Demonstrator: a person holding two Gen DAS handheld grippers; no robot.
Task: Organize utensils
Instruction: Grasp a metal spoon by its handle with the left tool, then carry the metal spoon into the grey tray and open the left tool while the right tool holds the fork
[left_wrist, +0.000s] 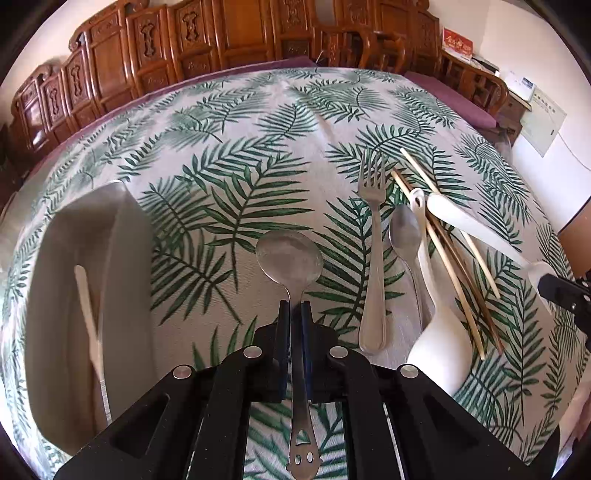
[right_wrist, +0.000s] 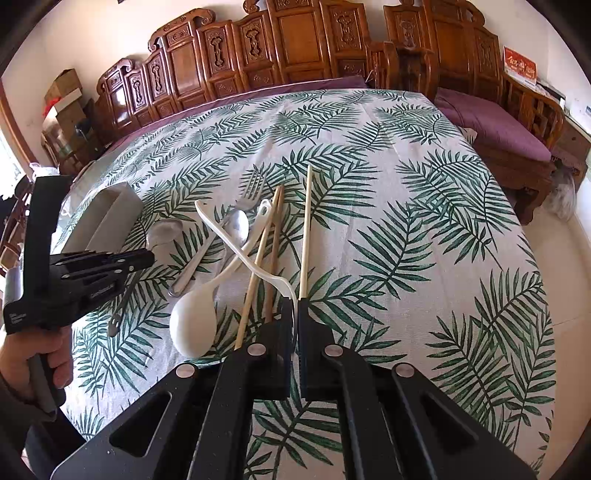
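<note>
My left gripper (left_wrist: 294, 308) is shut on the handle of a round steel spoon (left_wrist: 290, 258), held above the leaf-print cloth; it also shows in the right wrist view (right_wrist: 147, 256). A grey utensil box (left_wrist: 88, 280) stands to its left with a white utensil inside. My right gripper (right_wrist: 295, 304) is shut on the bowl end of a thin white plastic spoon (right_wrist: 236, 247), its handle pointing away over the pile. On the cloth lie a steel fork (left_wrist: 373, 258), a small steel spoon (left_wrist: 404, 232), a white ceramic spoon (left_wrist: 439, 343) and several chopsticks (left_wrist: 447, 266).
The table wears a white cloth with green leaves (right_wrist: 406, 229). Carved wooden benches (right_wrist: 295, 48) with purple cushions (right_wrist: 495, 125) line the far and right sides. The grey box sits near the table's left edge (right_wrist: 107, 218).
</note>
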